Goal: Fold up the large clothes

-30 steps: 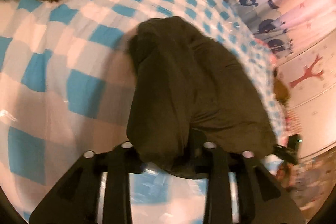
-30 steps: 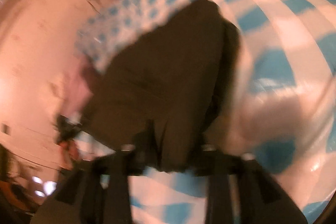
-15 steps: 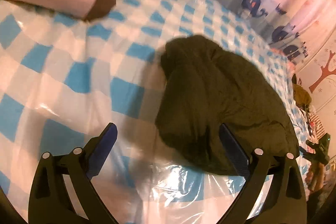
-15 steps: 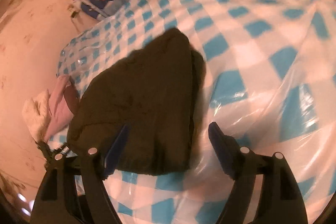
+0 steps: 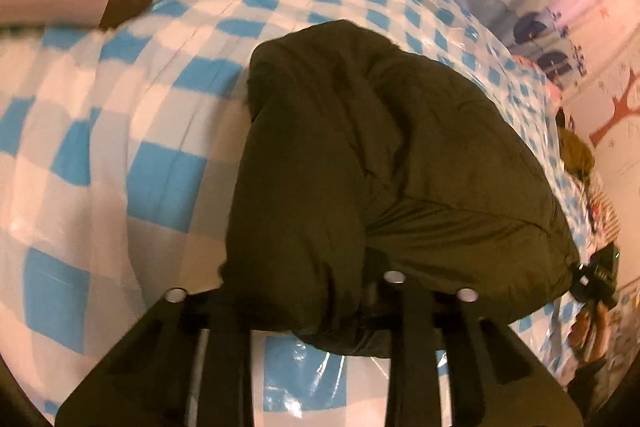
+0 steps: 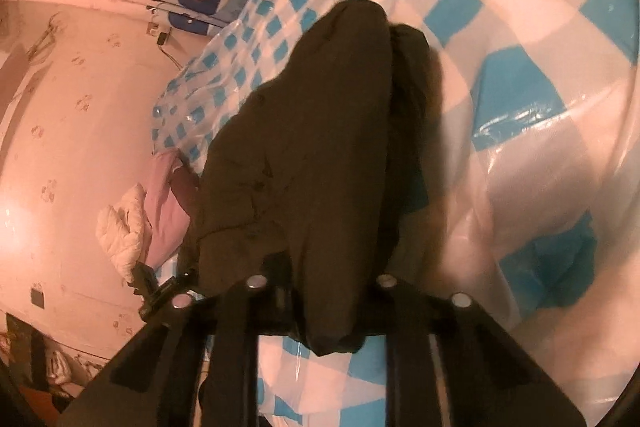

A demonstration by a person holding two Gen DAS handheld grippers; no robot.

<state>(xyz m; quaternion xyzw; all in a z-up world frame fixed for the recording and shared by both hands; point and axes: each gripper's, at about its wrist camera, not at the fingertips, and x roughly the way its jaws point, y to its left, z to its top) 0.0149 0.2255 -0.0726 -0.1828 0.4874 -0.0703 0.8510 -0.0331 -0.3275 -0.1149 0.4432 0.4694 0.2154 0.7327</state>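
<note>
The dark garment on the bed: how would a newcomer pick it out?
Find the blue-and-white checked sheet under clear plastic. The dark olive garment lies bunched in its middle. It is the only dark item; the pink and cream clothes sit at the edge.

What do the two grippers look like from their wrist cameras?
Both match: the left gripper and right gripper are matte black, with flat angular linkage bars splaying outward and small round silver pivot pins. No cables, markings or sleeves are visible on either.

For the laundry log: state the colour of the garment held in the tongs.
Dark olive-brown, plain, no pattern. The garment shows best in the left wrist view.
</note>
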